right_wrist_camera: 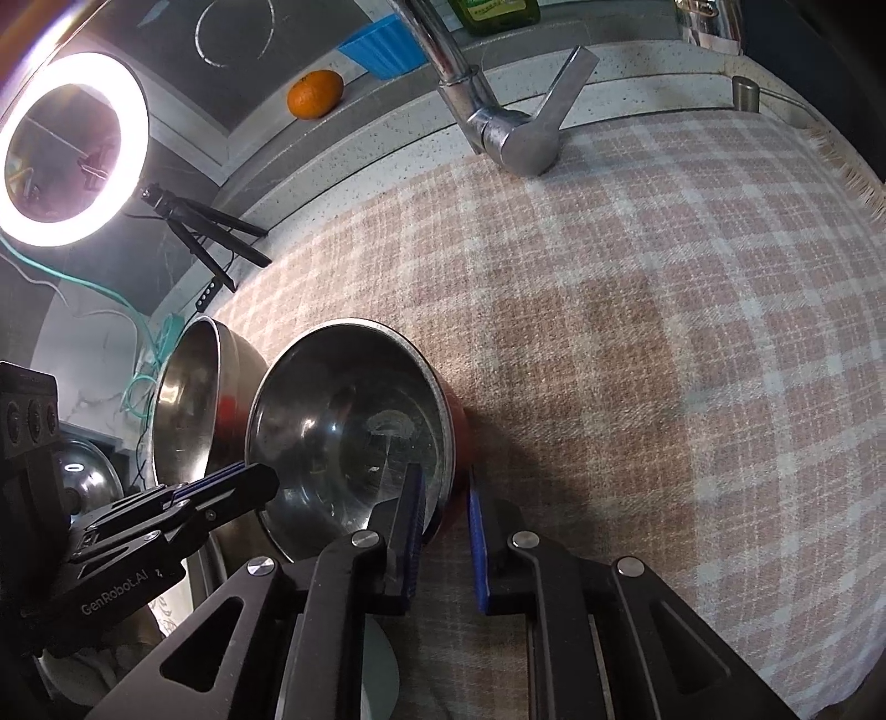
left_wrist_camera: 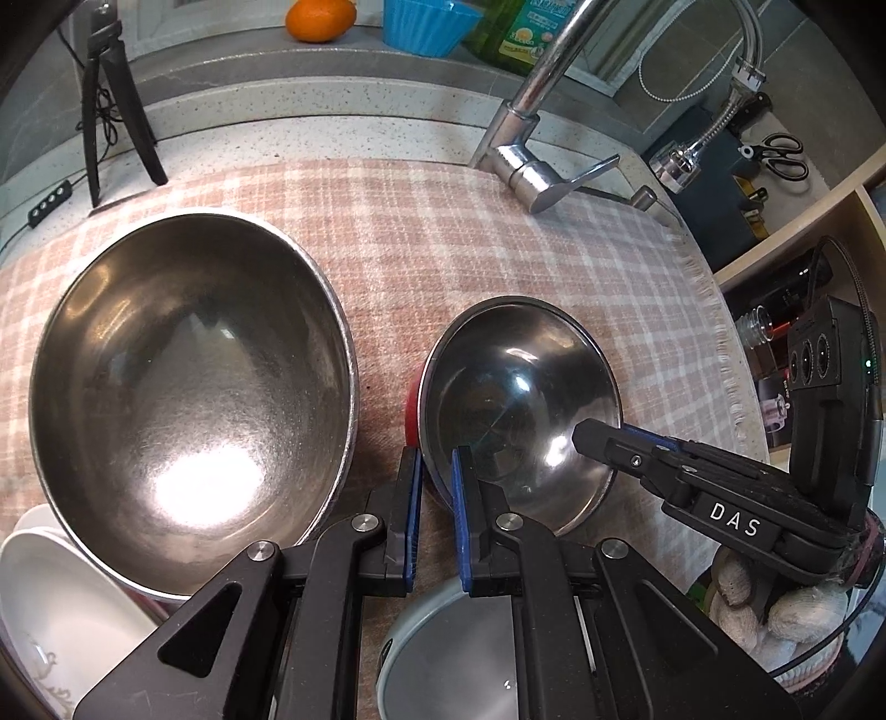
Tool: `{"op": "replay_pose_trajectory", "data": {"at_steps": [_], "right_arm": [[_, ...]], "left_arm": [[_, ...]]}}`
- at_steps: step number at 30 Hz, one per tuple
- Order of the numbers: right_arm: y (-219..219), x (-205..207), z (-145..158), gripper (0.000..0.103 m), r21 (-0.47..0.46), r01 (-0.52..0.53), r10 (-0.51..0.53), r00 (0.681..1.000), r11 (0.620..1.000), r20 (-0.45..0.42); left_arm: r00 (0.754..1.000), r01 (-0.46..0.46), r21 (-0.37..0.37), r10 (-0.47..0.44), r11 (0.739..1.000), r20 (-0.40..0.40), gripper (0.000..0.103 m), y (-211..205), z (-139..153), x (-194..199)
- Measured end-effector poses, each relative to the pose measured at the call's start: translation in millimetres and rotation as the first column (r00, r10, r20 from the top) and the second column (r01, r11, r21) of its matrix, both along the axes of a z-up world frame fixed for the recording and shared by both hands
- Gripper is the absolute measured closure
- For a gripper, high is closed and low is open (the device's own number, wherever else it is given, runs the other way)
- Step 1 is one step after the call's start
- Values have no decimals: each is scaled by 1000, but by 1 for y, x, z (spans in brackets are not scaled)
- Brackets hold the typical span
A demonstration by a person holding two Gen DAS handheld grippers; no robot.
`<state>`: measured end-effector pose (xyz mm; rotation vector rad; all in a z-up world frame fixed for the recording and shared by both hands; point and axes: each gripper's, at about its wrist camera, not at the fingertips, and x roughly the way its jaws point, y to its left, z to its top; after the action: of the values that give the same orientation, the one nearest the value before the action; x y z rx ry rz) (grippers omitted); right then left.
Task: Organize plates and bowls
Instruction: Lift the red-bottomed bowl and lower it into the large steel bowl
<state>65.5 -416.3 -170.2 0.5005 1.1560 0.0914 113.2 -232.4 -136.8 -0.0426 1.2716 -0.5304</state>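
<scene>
The small steel bowl (left_wrist_camera: 520,410), red on its outer wall, sits upright on the pink checked cloth (left_wrist_camera: 443,249). Both tools straddle its rim.

Left gripper (left_wrist_camera: 437,487): jaws narrowly parted, set across the bowl's near-left rim, one blue pad outside and one inside. Whether the pads press the rim cannot be told.

Right gripper (right_wrist_camera: 446,509): jaws parted slightly, astride the right rim of the same bowl (right_wrist_camera: 349,432), left finger inside, right finger outside. Contact cannot be confirmed; in the left wrist view its fingertips (left_wrist_camera: 587,435) reach over the bowl's right rim.

Large steel bowl (left_wrist_camera: 194,399): upright on the cloth, just left of the small bowl, apart from it.

White plate (left_wrist_camera: 50,603): near left corner, partly under the large bowl's edge. A grey dish (left_wrist_camera: 443,664) lies beneath the left gripper.

Far side: chrome tap (left_wrist_camera: 531,160) at the cloth's far edge; orange (left_wrist_camera: 320,19) and blue ribbed cup (left_wrist_camera: 426,25) on the ledge; lit ring light (right_wrist_camera: 66,149) on a tripod, far left.
</scene>
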Motion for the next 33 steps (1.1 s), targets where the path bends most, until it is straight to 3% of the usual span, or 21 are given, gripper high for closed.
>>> {"op": "replay_pose_trajectory", "data": {"at_steps": [11,21,33], "right_arm": [[6,-3,39,90,-25,-5,7,998,1000,59],[39,5,73,90,-40,-46,50,991,998,124],[97,35,79,90,-49,-143,149,978,989,147]], "left_arm": [[998,-4,-58,7,998,58,94,12,31,-3],[991,-43,-98,55,994,122,94,44,63,-3],[977,-118,-49,125,992,170,94,94,72,5]]}}
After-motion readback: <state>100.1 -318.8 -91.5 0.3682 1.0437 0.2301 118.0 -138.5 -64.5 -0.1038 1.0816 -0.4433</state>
